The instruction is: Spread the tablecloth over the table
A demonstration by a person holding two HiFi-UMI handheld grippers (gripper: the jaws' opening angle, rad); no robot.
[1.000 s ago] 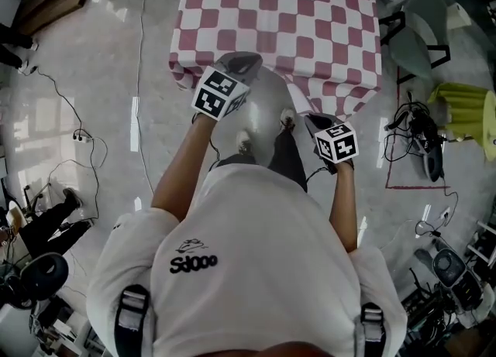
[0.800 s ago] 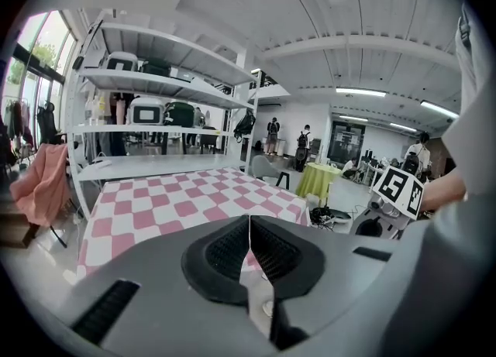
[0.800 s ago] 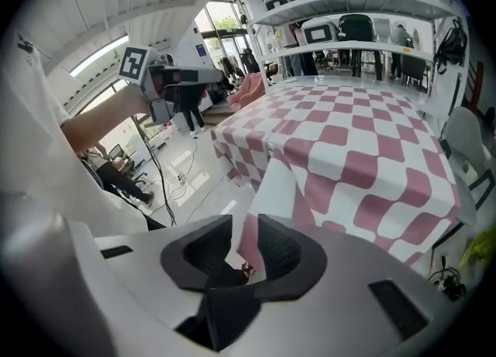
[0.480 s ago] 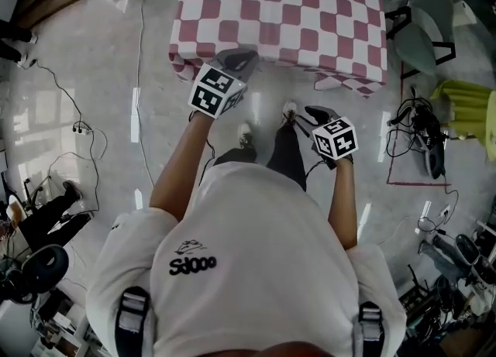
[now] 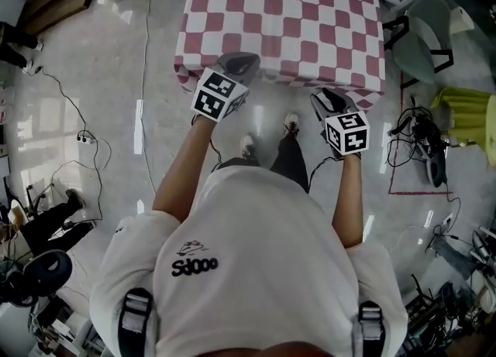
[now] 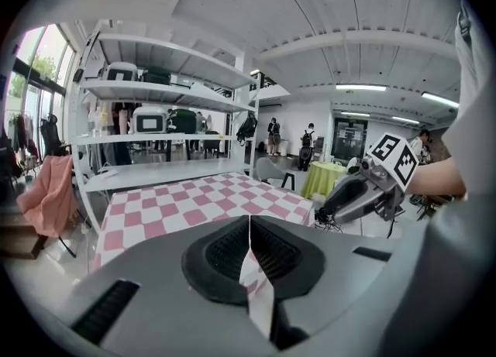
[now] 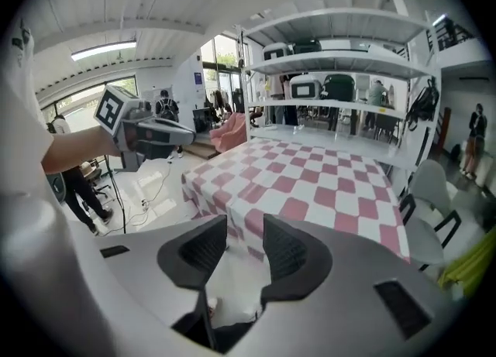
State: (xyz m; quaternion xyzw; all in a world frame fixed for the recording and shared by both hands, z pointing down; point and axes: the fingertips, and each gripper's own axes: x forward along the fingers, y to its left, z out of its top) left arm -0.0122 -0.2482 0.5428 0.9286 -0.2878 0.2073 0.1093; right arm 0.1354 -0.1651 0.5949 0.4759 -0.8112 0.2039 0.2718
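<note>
Tablecloth [image 5: 283,18] drapes the counter; the left gripper [image 5: 239,63], pinching its near-left hem, should tug gently to even the overhang, while the right gripper [image 5: 328,101], jaws just opened and empty, retakes the near-right hem.

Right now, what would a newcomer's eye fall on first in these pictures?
The red-and-white checked tablecloth, spread across the top of the head view, stands out most. The left gripper is shut on its near edge by the left corner. The right gripper hovers just short of that edge further right, its jaws just opened, nothing between them.
</note>
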